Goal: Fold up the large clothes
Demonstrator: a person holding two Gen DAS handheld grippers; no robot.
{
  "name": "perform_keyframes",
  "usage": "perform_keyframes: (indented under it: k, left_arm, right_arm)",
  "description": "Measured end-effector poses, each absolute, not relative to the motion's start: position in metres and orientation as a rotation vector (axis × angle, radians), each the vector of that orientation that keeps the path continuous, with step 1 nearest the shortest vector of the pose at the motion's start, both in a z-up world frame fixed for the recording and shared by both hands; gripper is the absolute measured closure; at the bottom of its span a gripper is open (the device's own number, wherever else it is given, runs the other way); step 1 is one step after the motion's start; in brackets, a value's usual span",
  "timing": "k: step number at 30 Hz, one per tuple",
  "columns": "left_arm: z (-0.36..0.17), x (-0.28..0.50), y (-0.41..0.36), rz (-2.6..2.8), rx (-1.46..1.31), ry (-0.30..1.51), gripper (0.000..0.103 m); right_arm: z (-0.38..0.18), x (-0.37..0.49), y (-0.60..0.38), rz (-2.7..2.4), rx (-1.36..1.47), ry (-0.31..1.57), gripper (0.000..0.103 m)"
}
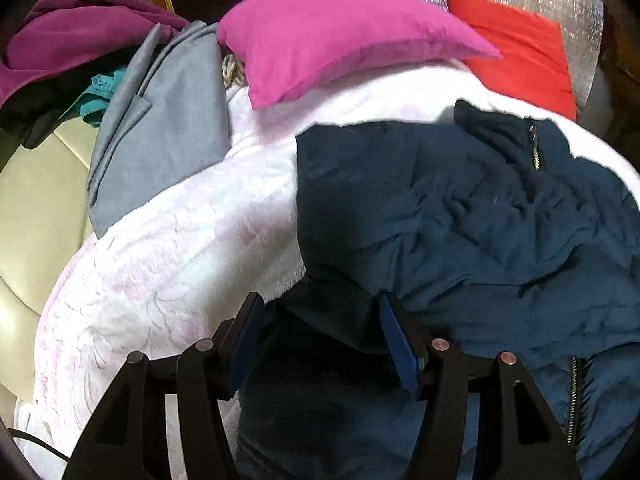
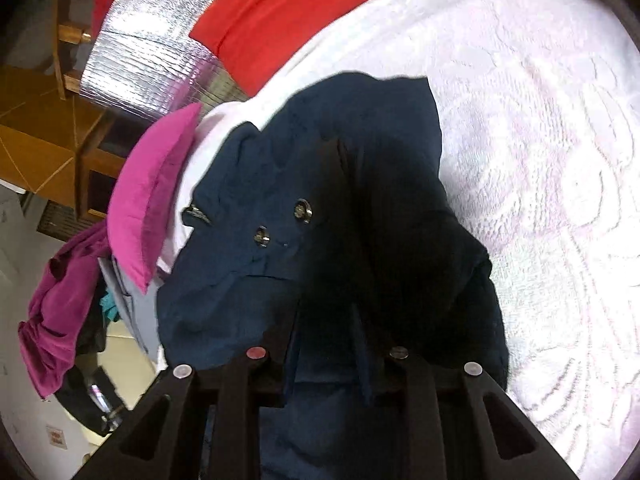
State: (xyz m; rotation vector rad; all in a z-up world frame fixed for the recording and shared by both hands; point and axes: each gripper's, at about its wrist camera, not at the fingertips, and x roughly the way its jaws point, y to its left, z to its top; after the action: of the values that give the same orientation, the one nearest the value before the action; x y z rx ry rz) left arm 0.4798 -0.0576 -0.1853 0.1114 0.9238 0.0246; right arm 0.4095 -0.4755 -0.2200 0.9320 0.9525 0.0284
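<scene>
A dark navy padded jacket [image 1: 460, 220] with a metal zip lies crumpled on a white patterned bedspread [image 1: 160, 260]. My left gripper [image 1: 322, 312] is at the jacket's near left corner. A thick bunch of navy fabric fills the gap between its blue pads, which are closed on it. In the right wrist view the jacket [image 2: 240, 280] shows two metal snaps and hangs over the fingers. My right gripper [image 2: 328, 312] is shut on a fold of it, with its fingertips mostly buried in dark cloth.
A pink pillow [image 1: 340, 36] and a red pillow [image 1: 520, 52] lie at the far side of the bed, against a silver foil panel [image 2: 140, 60]. A grey garment [image 1: 168, 120] and a magenta garment [image 1: 68, 32] are piled at the left. Wooden furniture [image 2: 40, 136] stands beyond.
</scene>
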Motion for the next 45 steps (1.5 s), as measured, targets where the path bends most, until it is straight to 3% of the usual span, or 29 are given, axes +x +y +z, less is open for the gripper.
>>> perform_keyframes:
  k: [3, 6, 7, 15, 20, 21, 22, 25, 34, 37, 41, 45]
  left_arm:
    - [-0.174, 0.479, -0.046, 0.013, 0.052, 0.894, 0.036]
    - [-0.166, 0.481, -0.025, 0.041, -0.031, 0.856, 0.024]
    - [-0.166, 0.482, -0.019, 0.052, -0.05, 0.85, 0.024]
    - [-0.196, 0.506, 0.008, -0.006, -0.256, 0.977, 0.022]
    - [-0.206, 0.513, -0.001, -0.048, -0.288, 1.005, 0.022]
    - [-0.207, 0.512, 0.0, -0.048, -0.291, 1.003, 0.022]
    - [-0.207, 0.513, 0.0, -0.045, -0.287, 1.002, 0.022]
    - [-0.205, 0.514, -0.002, -0.026, -0.266, 0.993, 0.023]
    - [-0.207, 0.516, -0.009, 0.027, -0.197, 1.021, 0.022]
    - [-0.18, 0.504, -0.012, 0.065, -0.149, 0.91, 0.022]
    - [-0.148, 0.486, -0.027, 0.034, -0.1, 0.751, 0.022]
    - [-0.145, 0.478, -0.05, -0.042, -0.025, 0.712, 0.022]
  right_arm:
    - [-0.205, 0.397, -0.494, -0.018, 0.941, 0.882, 0.07]
    - [-0.2, 0.385, -0.514, -0.124, 0.94, 0.826, 0.026]
    - [-0.201, 0.383, -0.52, -0.153, 0.938, 0.817, 0.025]
    - [-0.241, 0.41, -0.515, -0.104, 0.962, 0.909, 0.025]
    - [-0.239, 0.429, -0.486, -0.1, 0.797, 0.932, 0.026]
    - [-0.235, 0.432, -0.478, -0.107, 0.746, 0.93, 0.035]
    - [-0.233, 0.434, -0.475, -0.101, 0.712, 0.93, 0.051]
    - [-0.219, 0.433, -0.465, -0.106, 0.63, 0.907, 0.063]
    - [-0.229, 0.437, -0.464, -0.132, 0.612, 0.939, 0.06]
    - [-0.216, 0.428, -0.472, -0.15, 0.665, 0.937, 0.053]
    - [-0.186, 0.407, -0.481, -0.185, 0.677, 0.815, 0.053]
    - [-0.159, 0.4, -0.455, -0.074, 0.61, 0.734, 0.053]
